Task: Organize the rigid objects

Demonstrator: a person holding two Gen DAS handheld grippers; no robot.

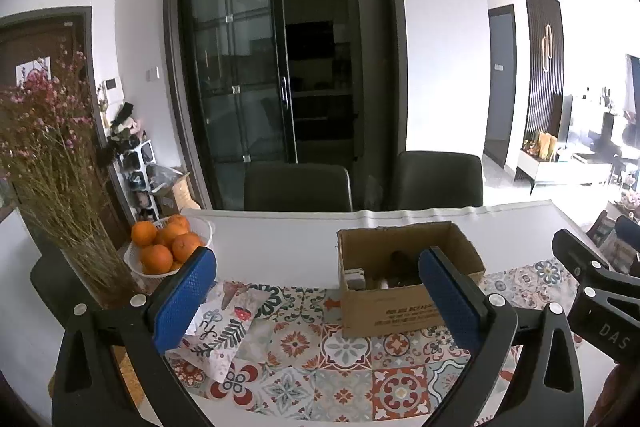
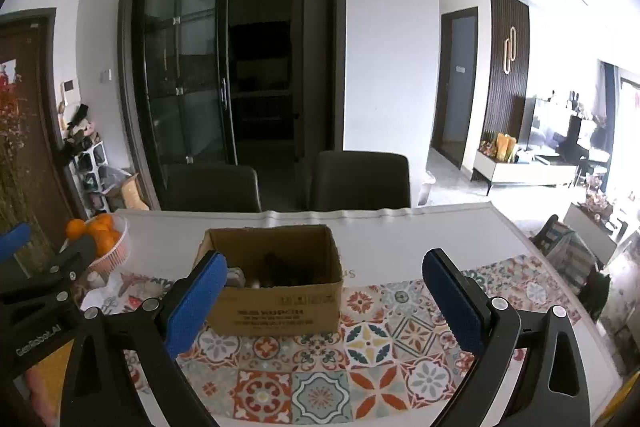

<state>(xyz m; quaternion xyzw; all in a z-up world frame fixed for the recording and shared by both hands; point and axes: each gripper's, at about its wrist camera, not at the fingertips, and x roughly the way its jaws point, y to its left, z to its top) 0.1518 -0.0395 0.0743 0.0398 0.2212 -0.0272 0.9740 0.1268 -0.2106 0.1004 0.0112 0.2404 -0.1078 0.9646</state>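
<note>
An open cardboard box (image 1: 400,311) stands on the patterned tile cloth (image 1: 320,359); it also shows in the right wrist view (image 2: 276,311). Dark and light objects lie inside it (image 2: 276,273), too dim to name. My left gripper (image 1: 320,297) is open and empty, held above the cloth in front of the box. My right gripper (image 2: 326,301) is open and empty, also in front of the box. The right gripper's body shows at the right edge of the left wrist view (image 1: 592,291); the left gripper's body shows at the left edge of the right wrist view (image 2: 36,291).
A white basket of oranges (image 1: 168,243) and a glass vase of dried pink flowers (image 1: 52,163) stand at the table's left. A patterned packet (image 1: 224,331) lies on the cloth by the left finger. Two dark chairs (image 1: 298,187) stand behind the white table (image 1: 280,239).
</note>
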